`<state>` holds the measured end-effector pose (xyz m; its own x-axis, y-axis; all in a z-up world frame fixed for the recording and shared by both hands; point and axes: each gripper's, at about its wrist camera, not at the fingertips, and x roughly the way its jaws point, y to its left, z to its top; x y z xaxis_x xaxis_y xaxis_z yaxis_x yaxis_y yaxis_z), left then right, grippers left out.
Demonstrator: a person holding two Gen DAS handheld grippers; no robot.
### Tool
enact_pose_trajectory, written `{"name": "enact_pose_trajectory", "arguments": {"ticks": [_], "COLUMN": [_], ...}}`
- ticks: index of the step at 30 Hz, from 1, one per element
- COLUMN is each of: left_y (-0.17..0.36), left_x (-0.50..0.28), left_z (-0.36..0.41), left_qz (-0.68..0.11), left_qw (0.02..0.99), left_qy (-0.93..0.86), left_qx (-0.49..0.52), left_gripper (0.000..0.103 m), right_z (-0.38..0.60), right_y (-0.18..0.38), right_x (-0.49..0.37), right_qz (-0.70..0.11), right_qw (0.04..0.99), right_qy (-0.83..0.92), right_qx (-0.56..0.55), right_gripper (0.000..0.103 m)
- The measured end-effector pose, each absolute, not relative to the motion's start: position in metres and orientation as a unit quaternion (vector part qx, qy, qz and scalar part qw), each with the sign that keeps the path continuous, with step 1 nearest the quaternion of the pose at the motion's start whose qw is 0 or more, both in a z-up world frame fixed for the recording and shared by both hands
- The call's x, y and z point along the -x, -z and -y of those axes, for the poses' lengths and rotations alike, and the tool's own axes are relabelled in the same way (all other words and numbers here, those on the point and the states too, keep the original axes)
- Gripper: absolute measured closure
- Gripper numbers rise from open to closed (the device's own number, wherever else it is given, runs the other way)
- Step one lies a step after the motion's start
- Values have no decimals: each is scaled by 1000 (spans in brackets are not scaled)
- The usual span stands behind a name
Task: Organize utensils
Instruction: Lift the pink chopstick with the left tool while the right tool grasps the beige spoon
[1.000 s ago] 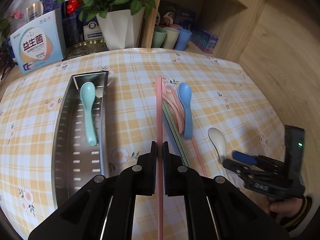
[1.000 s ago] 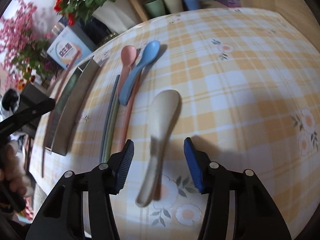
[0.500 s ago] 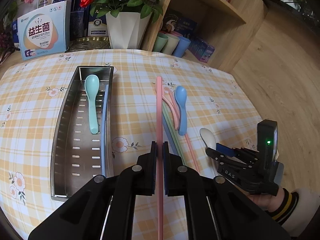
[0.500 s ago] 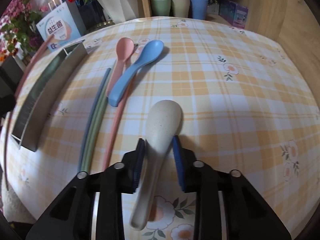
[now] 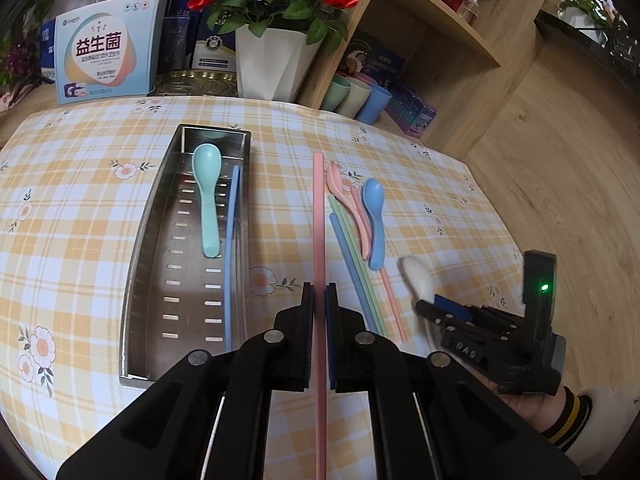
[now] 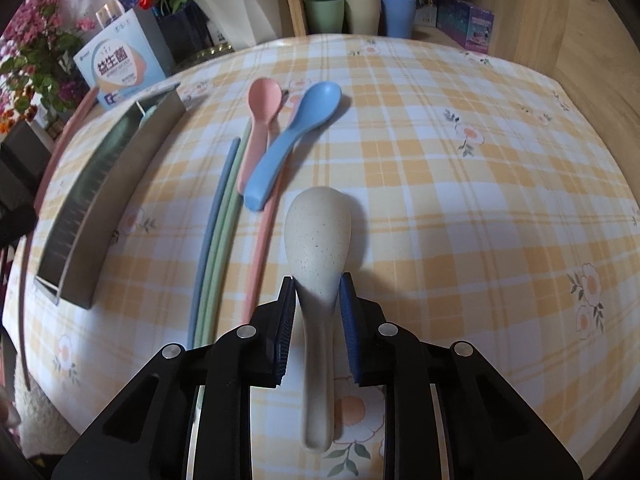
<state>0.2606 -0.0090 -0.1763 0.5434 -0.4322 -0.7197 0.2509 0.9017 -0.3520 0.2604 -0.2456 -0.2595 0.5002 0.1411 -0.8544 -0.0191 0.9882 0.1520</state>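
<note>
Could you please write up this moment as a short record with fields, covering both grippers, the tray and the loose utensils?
left gripper: shut on the pink chopstick
right gripper: jaws have just been closing, now pressing the beige spoon at its neck
metal tray: holds a mint spoon and a blue chopstick
tablecloth: pink spoon, blue spoon, blue, green and pink chopsticks lying loose

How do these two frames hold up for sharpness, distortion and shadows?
Left wrist view: sharp centre, the metal tray bows from fisheye distortion, black vignette fills the corners, soft even light. Right wrist view: the cream spoon between the right gripper pads is crisp and throws a soft shadow to its right; the tablecloth bulges and the left edge smears.
</note>
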Motion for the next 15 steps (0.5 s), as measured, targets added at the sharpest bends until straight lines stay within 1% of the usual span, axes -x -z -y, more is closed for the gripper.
{"name": "enact_pose_trajectory", "arguments": {"ticks": [9,10,11,15], "left_y": [176,175,175,175], "left_x": [-263,-264,-264,-266], "left_z": [-9,-11,-14,-20], "left_qz": [-433,-433,-433,-434], "left_qw": [877,877,878,878], "left_qy": [173,169,165,154], "left_qx": [118,120,122,127], "left_gripper": [98,98,98,98], "right_z": [255,254,254,251], "right_y": [224,221,217,214], "right_x": [-262,-262,-262,-266], "right_qz": [-442,-437,-432,-430], "right_qw": [889,890,893,893], "right_qy": [-57,-59,-61,-72], "right_qx": [-109,-111,-113,-111], "right_gripper": [81,84,103,103]}}
